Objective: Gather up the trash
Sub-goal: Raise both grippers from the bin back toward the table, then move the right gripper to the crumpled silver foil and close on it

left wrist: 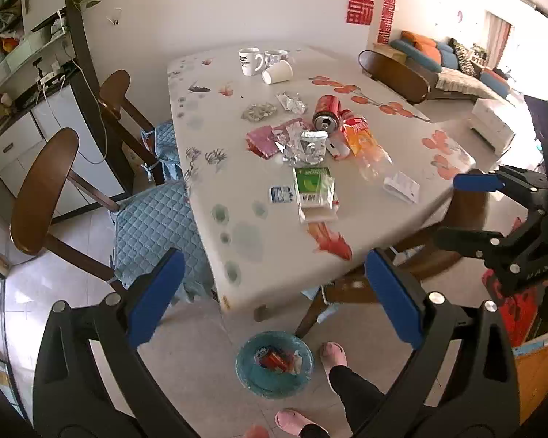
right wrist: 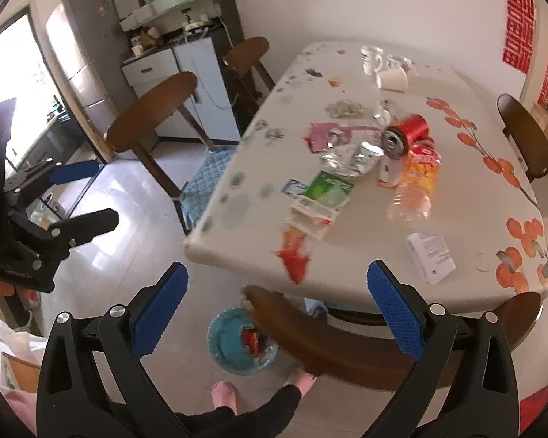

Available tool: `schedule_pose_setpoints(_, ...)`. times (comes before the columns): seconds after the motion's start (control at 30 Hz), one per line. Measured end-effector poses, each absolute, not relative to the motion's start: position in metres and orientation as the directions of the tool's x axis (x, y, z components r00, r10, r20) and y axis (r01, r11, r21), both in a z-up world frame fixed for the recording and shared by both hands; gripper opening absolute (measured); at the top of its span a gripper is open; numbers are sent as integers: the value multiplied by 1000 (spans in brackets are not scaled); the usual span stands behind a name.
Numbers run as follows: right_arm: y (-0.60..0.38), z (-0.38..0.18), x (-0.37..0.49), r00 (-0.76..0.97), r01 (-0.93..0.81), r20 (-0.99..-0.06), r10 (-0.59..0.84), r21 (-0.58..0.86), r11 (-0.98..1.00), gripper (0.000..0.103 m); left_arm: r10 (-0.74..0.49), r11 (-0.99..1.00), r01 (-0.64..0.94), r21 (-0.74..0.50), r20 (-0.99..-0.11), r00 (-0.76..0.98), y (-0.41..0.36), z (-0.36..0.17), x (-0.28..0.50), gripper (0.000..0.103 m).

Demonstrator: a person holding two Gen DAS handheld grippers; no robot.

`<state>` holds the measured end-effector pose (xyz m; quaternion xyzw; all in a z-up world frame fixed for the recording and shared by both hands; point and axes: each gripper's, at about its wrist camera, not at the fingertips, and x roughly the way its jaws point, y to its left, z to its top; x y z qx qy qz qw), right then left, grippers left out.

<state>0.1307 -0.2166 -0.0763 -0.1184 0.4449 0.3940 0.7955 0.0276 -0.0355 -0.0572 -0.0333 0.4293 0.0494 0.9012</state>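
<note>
Trash lies in a heap on the white flowered table (left wrist: pixel 237 189): a red can (left wrist: pixel 327 113) on its side, silver foil wrappers (left wrist: pixel 303 144), a pink wrapper (left wrist: pixel 263 140), a green and white carton (left wrist: pixel 314 189), a clear orange-labelled bottle (left wrist: pixel 365 146) and a white paper box (left wrist: pixel 402 187). The can (right wrist: pixel 407 134) and carton (right wrist: pixel 327 191) also show in the right wrist view. A teal bin (left wrist: pixel 274 363) with some trash in it stands on the floor below the table's near edge. My left gripper (left wrist: pixel 274 299) and right gripper (right wrist: pixel 277 310) are both open, empty, held above the floor short of the table.
Two mugs (left wrist: pixel 251 60) and a tipped paper cup (left wrist: pixel 277 72) stand at the table's far end. Wooden chairs (left wrist: pixel 44 189) with blue cushions line the left side; another chair back (right wrist: pixel 347 339) is under my right gripper. The person's pink slippers (left wrist: pixel 332 356) are beside the bin.
</note>
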Motion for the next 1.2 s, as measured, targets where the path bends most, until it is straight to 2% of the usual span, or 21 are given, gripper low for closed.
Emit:
schedule_pose_setpoints(0.47,-227,-94,256,252,-737,-795,552,211,641,98,91,984,-177,-18,-807,584,-48,-77,140,97)
schedule_pose_setpoints(0.83,-185,-113,318,184,-757,-798,573,257,600,98,113,987,-161,28,-829,548,-44,-103,180,97)
schedule_pose_setpoints(1.2,-149,-151,365,138,-735,-815,562,297,610,98,121,969,-246,-16,-839,531,-15,-116,208,97)
